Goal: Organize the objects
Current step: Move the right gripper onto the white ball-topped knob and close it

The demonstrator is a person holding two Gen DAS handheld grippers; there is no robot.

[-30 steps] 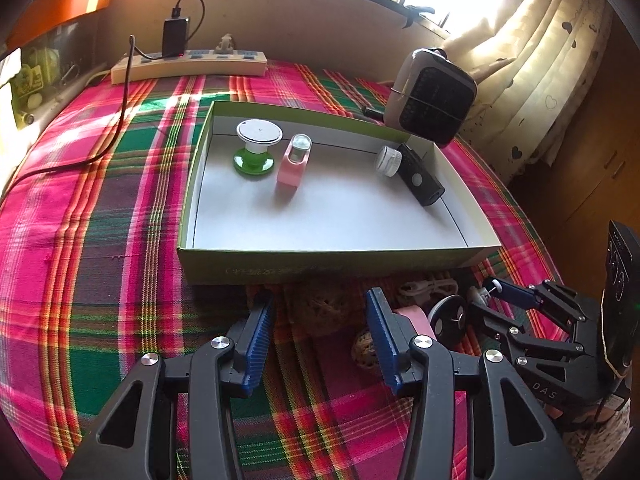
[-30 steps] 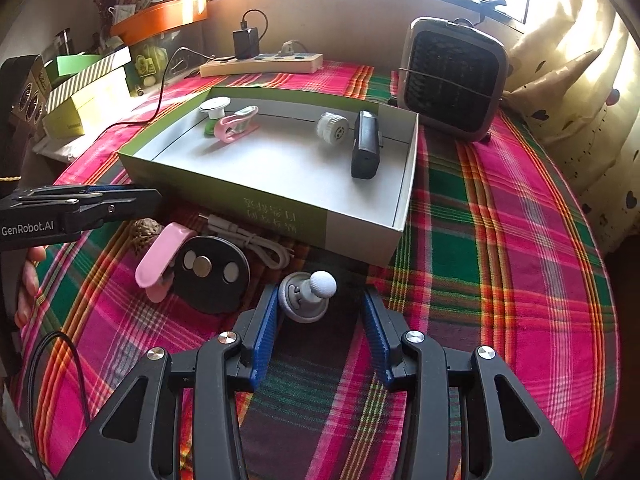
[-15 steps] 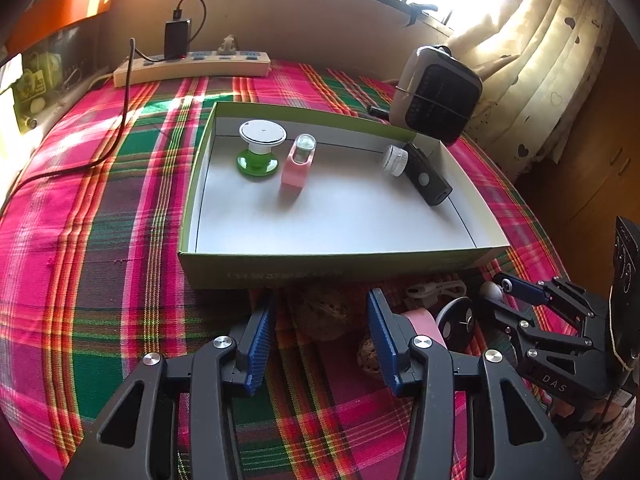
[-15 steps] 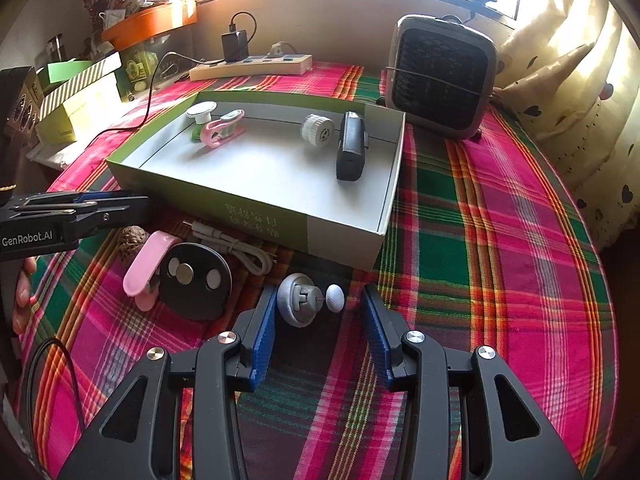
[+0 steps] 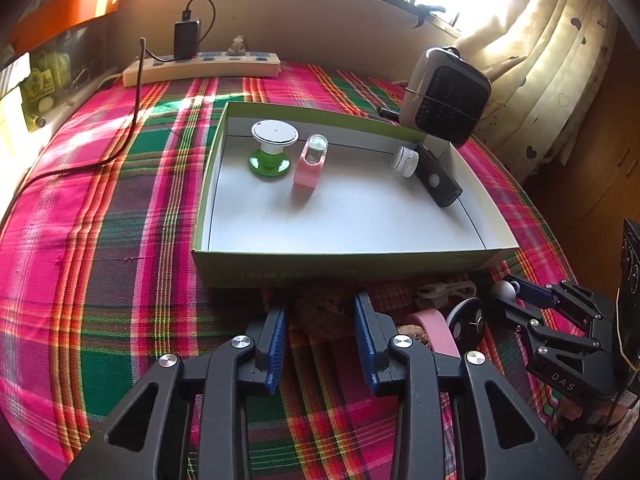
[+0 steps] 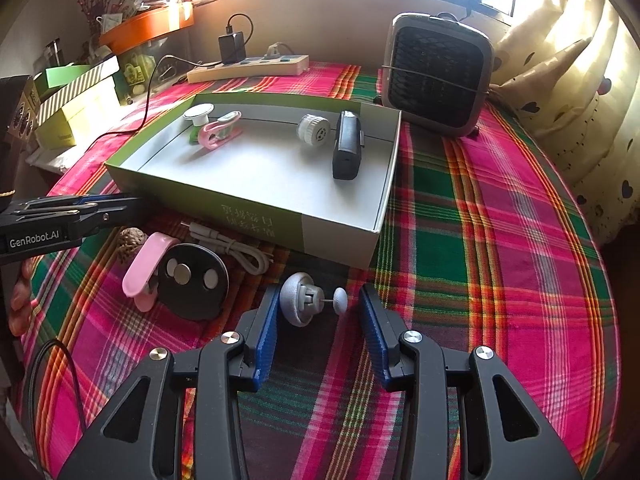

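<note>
An open green box (image 5: 340, 268) holds a green-and-white spool (image 5: 270, 148), a pink clip (image 5: 310, 164), a white cap (image 5: 404, 162) and a black device (image 5: 436, 180). In front of it my left gripper (image 5: 320, 320) is closing on a brown walnut (image 5: 322, 312), and its pads touch both sides. In the right wrist view my right gripper (image 6: 318, 312) is closing around a grey knob (image 6: 298, 304) tipped with a white ball (image 6: 340, 300). The left pad is almost against the knob, and a gap remains at the right pad.
Beside the knob lie a black disc (image 6: 192, 280), a second pink clip (image 6: 146, 264), a white cable (image 6: 240, 252) and another walnut (image 6: 130, 240). A fan heater (image 6: 436, 80) and a power strip (image 6: 248, 68) stand behind the box. Cartons (image 6: 76, 108) crowd the left edge.
The left jaws narrowed from wide apart onto the walnut. The right jaws drew in a little around the knob, whose white ball tipped over to the right.
</note>
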